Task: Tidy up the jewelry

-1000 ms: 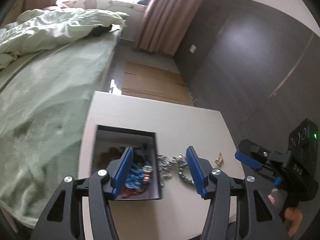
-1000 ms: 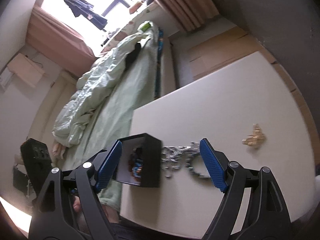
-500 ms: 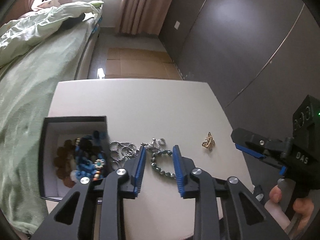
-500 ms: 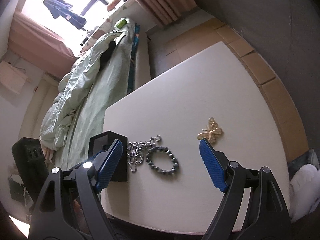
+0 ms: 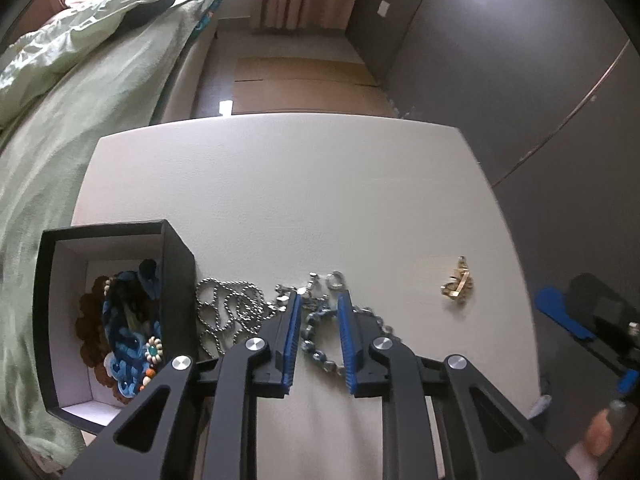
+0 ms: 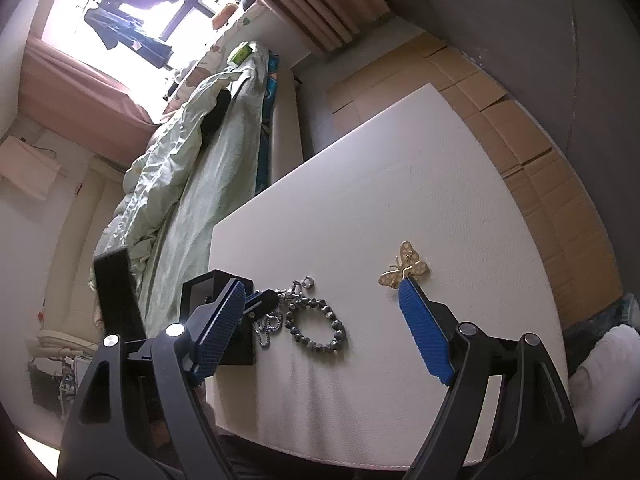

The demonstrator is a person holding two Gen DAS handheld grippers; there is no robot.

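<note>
An open black box (image 5: 176, 240) with a white lining holds blue and brown beaded jewelry (image 5: 128, 328) at the table's left. A silver ball chain (image 5: 228, 308) lies beside it. A dark beaded bracelet (image 5: 320, 344) (image 6: 316, 326) lies right of the chain. A gold butterfly brooch (image 5: 458, 286) (image 6: 404, 270) lies further right. My left gripper (image 5: 318, 304) is partly open, its blue pads (image 5: 290, 336) either side of the bracelet's left part. My right gripper (image 6: 320, 294) is wide open and empty above the table's near edge; one pad tip is just in front of the brooch.
The white table (image 5: 288, 184) stands next to a bed with a green quilt (image 5: 72, 80) on the left. Flattened cardboard (image 5: 304, 84) lies on the floor beyond. A dark wardrobe wall (image 5: 520, 80) runs along the right. A window with curtains (image 6: 120, 20) is at the back.
My left gripper has moved right from over the box to the bracelet and its jaws have narrowed. My right gripper has drifted right toward the brooch, still wide open.
</note>
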